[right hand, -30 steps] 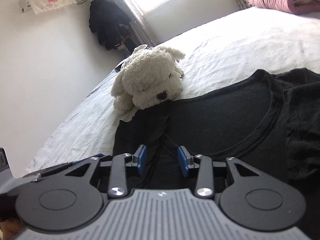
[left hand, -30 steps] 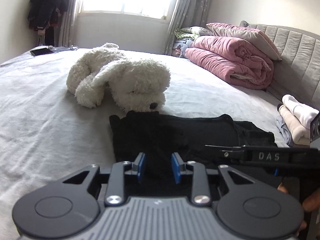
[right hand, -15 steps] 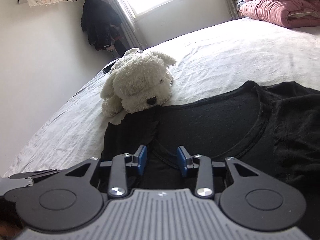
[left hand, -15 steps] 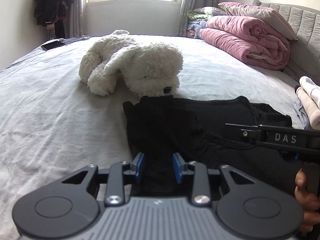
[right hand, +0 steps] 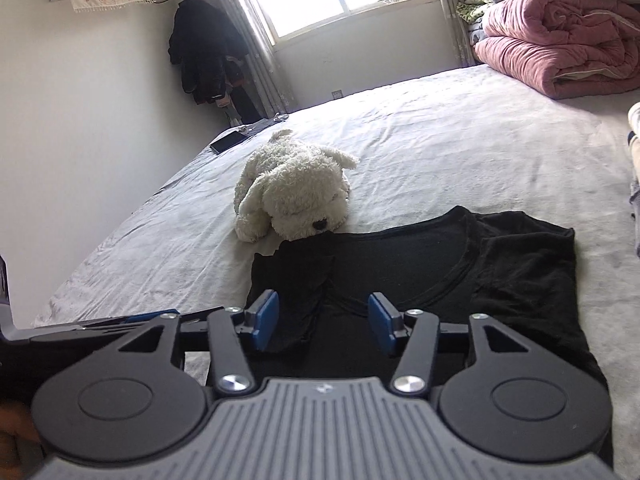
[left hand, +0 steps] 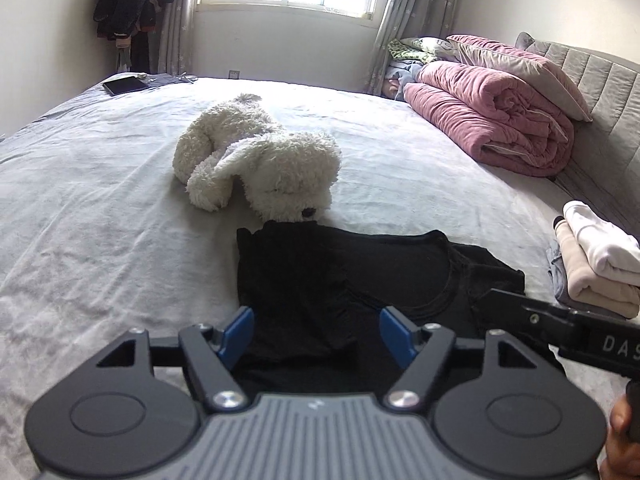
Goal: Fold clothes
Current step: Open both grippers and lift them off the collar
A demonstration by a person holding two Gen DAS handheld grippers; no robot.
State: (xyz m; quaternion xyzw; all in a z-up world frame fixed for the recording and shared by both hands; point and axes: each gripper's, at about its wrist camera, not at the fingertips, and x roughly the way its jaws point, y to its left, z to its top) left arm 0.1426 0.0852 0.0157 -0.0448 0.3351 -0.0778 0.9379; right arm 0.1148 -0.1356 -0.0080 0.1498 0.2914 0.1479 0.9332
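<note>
Both grippers have let go: the left gripper [left hand: 316, 334] and the right gripper [right hand: 322, 322] have risen from the black shirt [right hand: 460, 280], their fingers spreading apart with nothing between them. The shirt lies flat near the bed's [left hand: 100, 200] front edge, its collar side touching the toy dog [left hand: 264, 160]. One fold seems finished.

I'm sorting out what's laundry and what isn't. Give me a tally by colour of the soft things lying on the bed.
Black: 1, the black T-shirt
White: 2, the plush dog and the white folded garment
Beige: 1, the beige folded garment
Pink: 1, the rolled pink quilt
Total: 5. More bedding beyond the quilt is too jumbled to count.
</note>
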